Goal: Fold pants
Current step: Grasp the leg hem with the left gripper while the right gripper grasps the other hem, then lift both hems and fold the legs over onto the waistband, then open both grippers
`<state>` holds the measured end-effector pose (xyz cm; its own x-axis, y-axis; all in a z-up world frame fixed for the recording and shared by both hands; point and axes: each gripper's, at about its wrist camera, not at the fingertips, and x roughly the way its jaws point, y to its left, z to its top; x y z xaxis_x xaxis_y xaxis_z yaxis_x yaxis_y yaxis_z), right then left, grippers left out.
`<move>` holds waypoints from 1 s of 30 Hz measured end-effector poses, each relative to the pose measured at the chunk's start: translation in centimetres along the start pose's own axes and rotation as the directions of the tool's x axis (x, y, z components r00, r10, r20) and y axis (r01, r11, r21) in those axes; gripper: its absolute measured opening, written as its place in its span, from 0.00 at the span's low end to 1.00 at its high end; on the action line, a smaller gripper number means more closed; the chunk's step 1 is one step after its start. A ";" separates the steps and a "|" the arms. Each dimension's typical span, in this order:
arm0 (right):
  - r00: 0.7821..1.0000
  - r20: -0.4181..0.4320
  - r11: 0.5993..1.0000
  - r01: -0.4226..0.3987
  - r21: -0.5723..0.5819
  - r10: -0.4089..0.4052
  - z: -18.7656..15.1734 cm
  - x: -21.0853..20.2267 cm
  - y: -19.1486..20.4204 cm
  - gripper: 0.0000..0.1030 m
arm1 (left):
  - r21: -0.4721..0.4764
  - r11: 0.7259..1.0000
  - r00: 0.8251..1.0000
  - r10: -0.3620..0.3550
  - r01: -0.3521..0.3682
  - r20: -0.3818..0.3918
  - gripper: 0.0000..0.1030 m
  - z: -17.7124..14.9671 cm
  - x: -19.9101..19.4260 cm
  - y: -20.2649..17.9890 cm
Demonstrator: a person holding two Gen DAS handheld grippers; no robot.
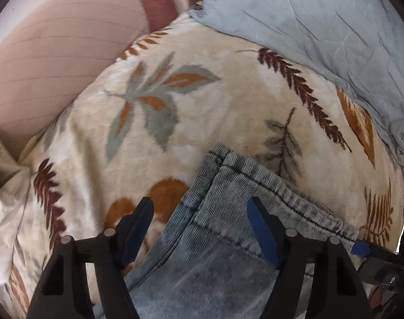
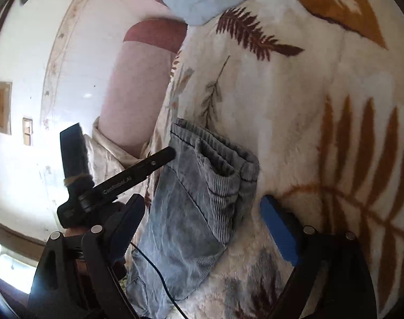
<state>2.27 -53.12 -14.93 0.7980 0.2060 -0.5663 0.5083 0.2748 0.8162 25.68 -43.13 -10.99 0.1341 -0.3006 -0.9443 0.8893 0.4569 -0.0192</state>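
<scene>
Left wrist view: my left gripper (image 1: 200, 228) has its jaws spread wide, blue pads facing each other, nothing clamped. The pants (image 1: 218, 228), light washed denim with a ribbed texture, lie between and under the fingers, running from the bottom edge up to a stitched hem or waistband that ends just past the fingertips. I cannot tell whether the fingers touch the cloth or hover over it.

The pants rest on a cream blanket (image 1: 202, 101) printed with brown, orange and grey leaves. A grey-blue sheet (image 1: 321, 26) overlaps the blanket at upper right. A pink pillow (image 1: 42, 66) sits at upper left, beside the blanket's edge. At the right edge, just past the denim, part of the other tool shows, black with a blue pad.

Right wrist view: my right gripper (image 2: 202, 212) is also wide open and empty. The pants (image 2: 191, 212) lie bunched between its fingers, with the ribbed band folded in layers at the far end. The left finger is over the denim's left edge; the right finger is over bare blanket (image 2: 321, 106), just beside the pants. The left tool's black body (image 2: 117, 183) crosses at left, its tip at the band's upper left corner. A thin black cable (image 2: 154, 268) trails across the denim low down. The floor (image 2: 29, 159) beyond the blanket's edge is pale and glossy.
</scene>
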 end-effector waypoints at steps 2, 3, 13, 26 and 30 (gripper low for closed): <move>1.000 0.000 1.000 -0.003 -0.008 0.003 0.2 0.3 -0.1 0.81 | 0.019 0.999 0.999 -0.035 0.035 -0.002 0.71 0.4 0.5 -0.5; 1.000 0.000 1.000 -0.005 -0.012 0.005 0.2 0.4 0.0 0.79 | 0.036 0.998 0.999 -0.044 0.044 -0.001 0.70 0.7 0.7 -0.8; 0.999 -0.049 0.999 0.012 -0.030 -0.013 1.2 1.8 -1.2 0.31 | 0.087 0.987 0.990 -0.138 0.136 0.012 0.51 2.3 1.7 -2.1; 0.999 -0.038 0.999 0.018 -0.044 -0.019 0.8 1.0 -0.3 0.17 | 0.096 0.987 0.982 -0.144 0.133 0.122 0.19 1.7 -1.6 -1.7; 1.000 -0.019 0.995 0.002 -0.097 -0.004 0.3 0.2 1.7 0.15 | 0.074 0.986 0.974 -0.157 0.147 0.163 0.19 1.5 -3.7 -1.0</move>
<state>3.38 -52.85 -13.66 0.7899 0.2227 -0.5713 0.4760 0.3646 0.8003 24.95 -43.80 -7.00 0.0620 -0.5006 -0.8635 0.9293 0.3444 -0.1330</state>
